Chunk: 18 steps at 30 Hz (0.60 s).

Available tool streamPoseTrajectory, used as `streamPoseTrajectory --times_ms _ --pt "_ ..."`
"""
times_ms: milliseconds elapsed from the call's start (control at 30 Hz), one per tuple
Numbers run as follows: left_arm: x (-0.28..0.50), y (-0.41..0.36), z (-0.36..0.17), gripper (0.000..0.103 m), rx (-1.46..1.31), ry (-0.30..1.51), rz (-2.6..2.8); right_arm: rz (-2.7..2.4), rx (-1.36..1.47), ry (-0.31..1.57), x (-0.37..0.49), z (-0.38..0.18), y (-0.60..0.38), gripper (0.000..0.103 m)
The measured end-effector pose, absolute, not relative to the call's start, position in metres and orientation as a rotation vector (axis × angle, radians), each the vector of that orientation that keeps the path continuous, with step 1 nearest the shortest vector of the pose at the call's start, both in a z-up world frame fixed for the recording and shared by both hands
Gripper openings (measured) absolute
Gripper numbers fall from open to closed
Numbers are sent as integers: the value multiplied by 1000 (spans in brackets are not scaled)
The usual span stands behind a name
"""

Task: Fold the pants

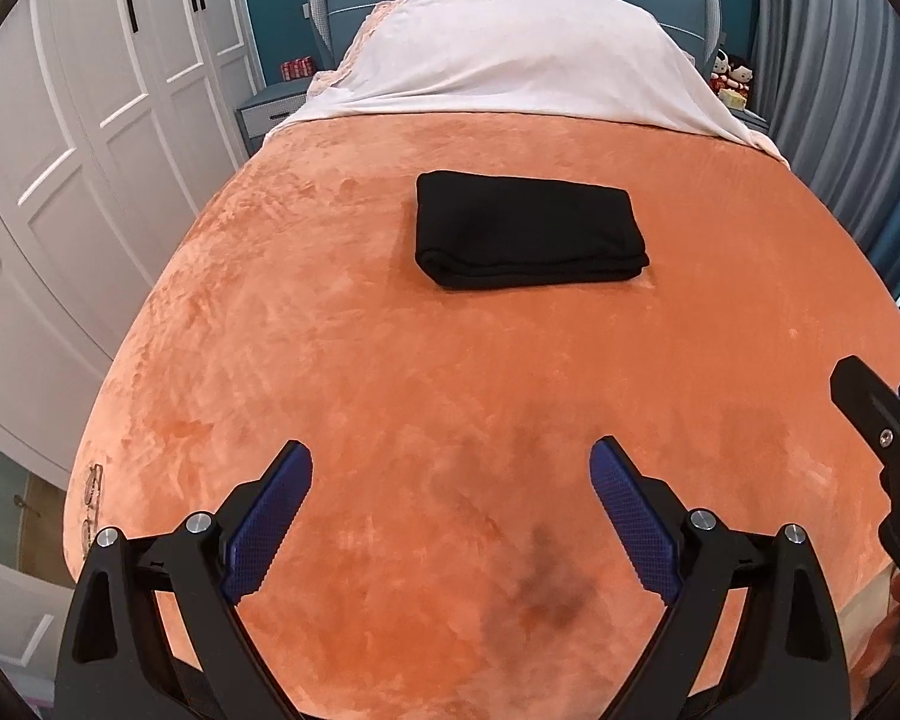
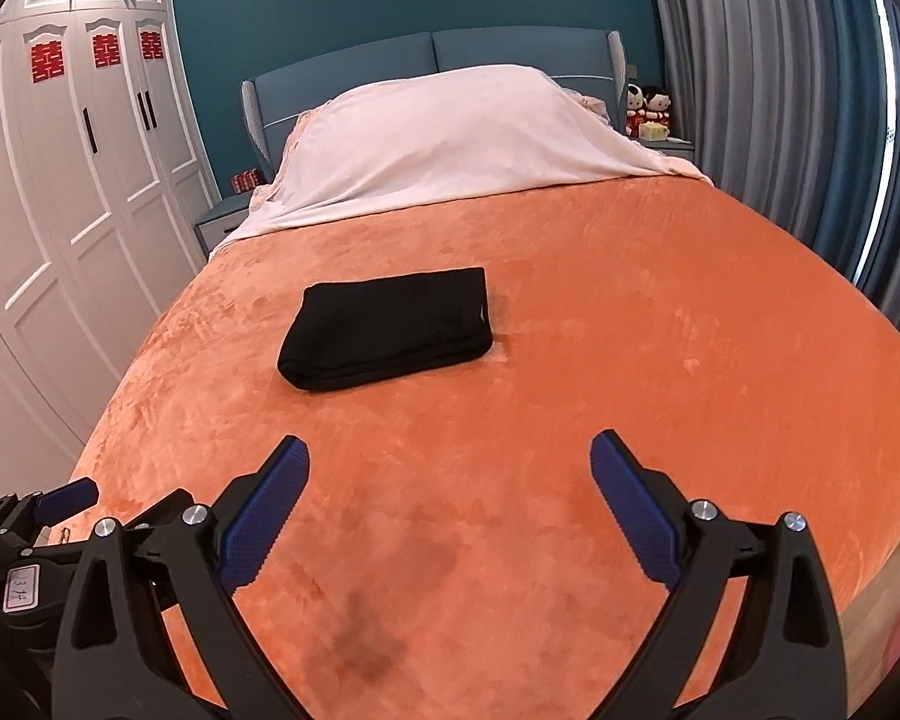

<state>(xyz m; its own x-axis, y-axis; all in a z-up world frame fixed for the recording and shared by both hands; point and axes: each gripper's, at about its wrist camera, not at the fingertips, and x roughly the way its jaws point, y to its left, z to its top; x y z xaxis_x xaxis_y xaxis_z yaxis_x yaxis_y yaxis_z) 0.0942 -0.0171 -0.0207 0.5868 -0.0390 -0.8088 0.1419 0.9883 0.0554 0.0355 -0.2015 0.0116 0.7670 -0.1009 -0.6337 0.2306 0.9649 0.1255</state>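
Left claw (image 1: 451,467): nearest your lens, you held it spread wide, blue pads (image 1: 268,522) apart and pinching nothing, above the near end of the blanket (image 1: 342,372).
Right claw (image 2: 450,463): you held it spread just as wide, nothing between its pads (image 2: 635,515); its tip showed at the right edge of the left view, so the two claws were side by side.
Pants (image 1: 525,229): black, folded into a thick flat rectangle, they lay on the blanket mid-bed, well apart from both claws; you saw the layered fold edge on the near side (image 2: 387,327).
Blanket: orange plush, it covered the bed from the near edge up to the sheet, with a darker patch just ahead of your claws.
Sheet (image 1: 510,54): pale pink, draped over a mound at the head end.
Headboard (image 2: 390,63): blue, behind the mound.
Wardrobe (image 2: 78,168): white doors with red paper cutouts, on your left.
Curtain (image 2: 768,90): grey-blue, on your right.
Dolls (image 2: 645,105): two, on the far right nightstand.
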Motion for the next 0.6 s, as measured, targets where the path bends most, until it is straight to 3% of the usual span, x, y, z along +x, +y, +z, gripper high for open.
streamPoseTrajectory --times_ms 600 --pt "93 -11 -22 92 141 939 -107 -157 192 692 39 10 -196 93"
